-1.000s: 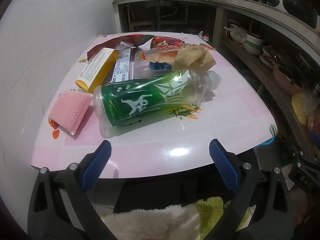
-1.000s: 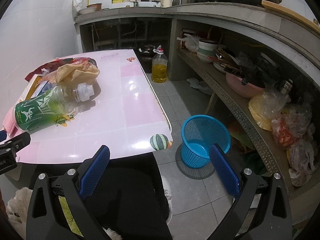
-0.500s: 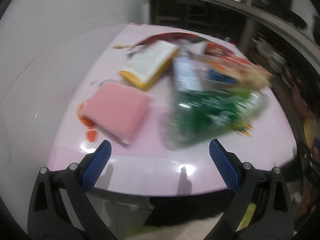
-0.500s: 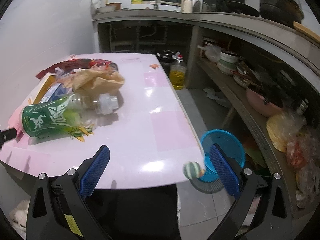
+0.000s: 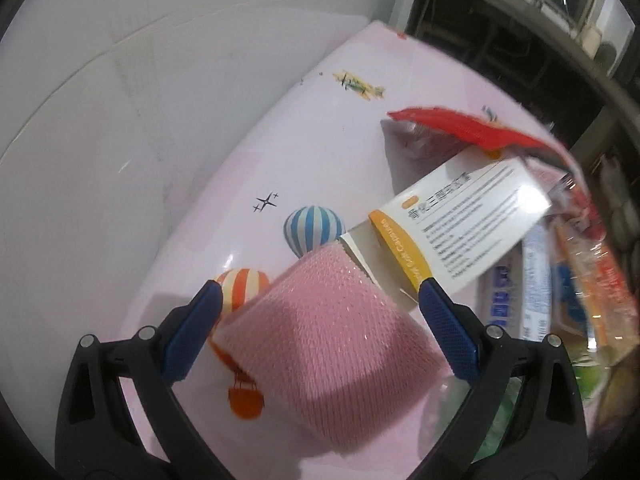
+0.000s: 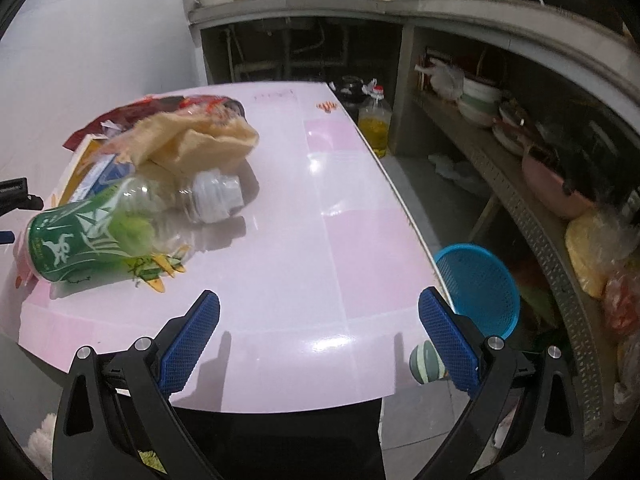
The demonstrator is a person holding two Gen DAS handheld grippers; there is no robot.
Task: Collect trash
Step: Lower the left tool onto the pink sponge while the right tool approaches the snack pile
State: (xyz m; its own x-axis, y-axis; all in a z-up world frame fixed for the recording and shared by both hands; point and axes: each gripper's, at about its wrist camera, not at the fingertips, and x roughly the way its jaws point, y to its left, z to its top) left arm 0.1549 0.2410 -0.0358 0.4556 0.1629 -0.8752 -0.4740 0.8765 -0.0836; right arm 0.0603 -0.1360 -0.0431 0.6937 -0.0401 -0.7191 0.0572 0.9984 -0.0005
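Observation:
My left gripper [image 5: 320, 320] is open, its fingers on either side of a pink foam pad [image 5: 332, 352] that lies on the pink table [image 5: 240, 184]. Behind the pad lie a white and yellow box [image 5: 460, 224], a red wrapper [image 5: 460, 128] and more packets [image 5: 536, 276]. My right gripper [image 6: 320, 328] is open and empty above the table's near edge [image 6: 300, 368]. In the right wrist view a green-labelled plastic bottle [image 6: 120, 228] lies on its side at the left, with crumpled brown paper [image 6: 192, 144] behind it.
A blue mesh basket [image 6: 480, 284] stands on the floor right of the table. A bottle of yellow oil [image 6: 374, 124] stands beyond the table. Shelves with bowls and bags [image 6: 560, 184] run along the right. A white wall [image 5: 100, 120] borders the table's left side.
My left gripper has swung left and moved in close over the pink pad, which now sits between its fingers. My right gripper has moved forward over the table edge.

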